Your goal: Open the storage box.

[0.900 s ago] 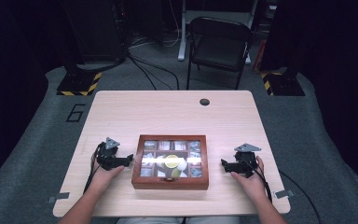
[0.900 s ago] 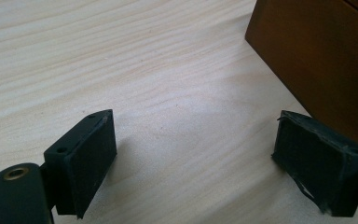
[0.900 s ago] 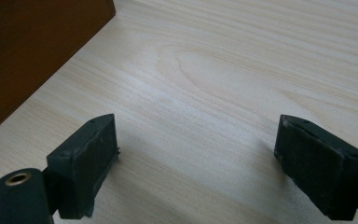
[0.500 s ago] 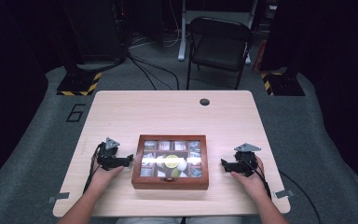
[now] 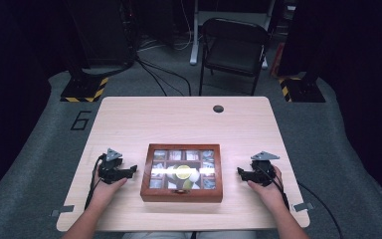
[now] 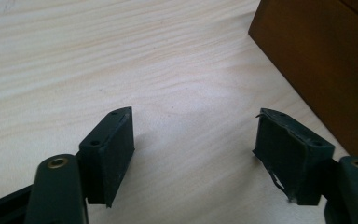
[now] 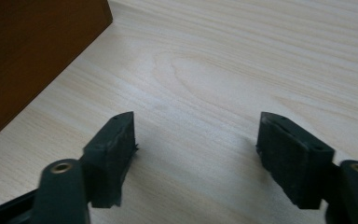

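A brown wooden box (image 5: 181, 172) with a glass lid sits near the table's front edge, showing several compartments with packets inside. My left gripper (image 5: 132, 170) rests on the table just left of the box, pointing toward it, jaws open and nothing between them. In the left gripper view the left gripper (image 6: 193, 140) stands over bare wood with the box's side (image 6: 326, 60) at the upper right. My right gripper (image 5: 240, 172) lies right of the box, also open and empty. The right gripper view has the right gripper (image 7: 196, 142) above the tabletop and the box wall (image 7: 28, 51) at the upper left.
The light wooden table (image 5: 189, 119) has a small dark round cap (image 5: 218, 108) near its far edge. A black folding chair (image 5: 234, 47) stands behind the table. Cables trail from both grippers over the front edge.
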Motion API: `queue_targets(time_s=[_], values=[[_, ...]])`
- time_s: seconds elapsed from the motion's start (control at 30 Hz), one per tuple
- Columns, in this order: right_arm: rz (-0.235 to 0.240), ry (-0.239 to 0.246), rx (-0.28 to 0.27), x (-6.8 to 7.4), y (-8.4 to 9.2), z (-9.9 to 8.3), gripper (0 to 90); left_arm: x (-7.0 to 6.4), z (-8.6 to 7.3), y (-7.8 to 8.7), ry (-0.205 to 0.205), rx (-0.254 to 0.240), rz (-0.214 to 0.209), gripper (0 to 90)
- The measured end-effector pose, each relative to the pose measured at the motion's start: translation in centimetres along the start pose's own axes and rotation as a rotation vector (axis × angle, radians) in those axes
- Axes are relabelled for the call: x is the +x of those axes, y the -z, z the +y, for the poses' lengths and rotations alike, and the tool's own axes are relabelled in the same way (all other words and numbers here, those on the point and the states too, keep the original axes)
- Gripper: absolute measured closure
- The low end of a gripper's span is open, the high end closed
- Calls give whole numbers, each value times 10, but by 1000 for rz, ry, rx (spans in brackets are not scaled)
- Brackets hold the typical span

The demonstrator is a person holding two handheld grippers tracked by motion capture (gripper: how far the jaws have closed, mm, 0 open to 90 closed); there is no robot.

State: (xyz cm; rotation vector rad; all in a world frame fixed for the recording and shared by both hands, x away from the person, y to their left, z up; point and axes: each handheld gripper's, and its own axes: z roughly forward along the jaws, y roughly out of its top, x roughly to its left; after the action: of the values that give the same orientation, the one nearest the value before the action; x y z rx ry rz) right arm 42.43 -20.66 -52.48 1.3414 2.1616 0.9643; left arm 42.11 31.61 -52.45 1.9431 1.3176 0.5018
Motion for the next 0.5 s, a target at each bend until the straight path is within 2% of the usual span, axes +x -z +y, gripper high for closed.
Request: queue_targets(time_s=[0.07,0.17,0.23,0.37,0.5], values=[[1,-5,-3,-1,1,1,358,0,0,2,19,6,-19,299],[21,-24,17,-4,3,4,389,-2,0,5,-16,21,-27,312],[29,-36,12,-1,6,5,399,-5,1,8,-38,26,-35,315],[51,1,-33,7,18,9,400,-11,4,15,-53,12,-64,318],[60,15,-67,15,30,10,382,-18,5,23,-64,-6,-76,318]])
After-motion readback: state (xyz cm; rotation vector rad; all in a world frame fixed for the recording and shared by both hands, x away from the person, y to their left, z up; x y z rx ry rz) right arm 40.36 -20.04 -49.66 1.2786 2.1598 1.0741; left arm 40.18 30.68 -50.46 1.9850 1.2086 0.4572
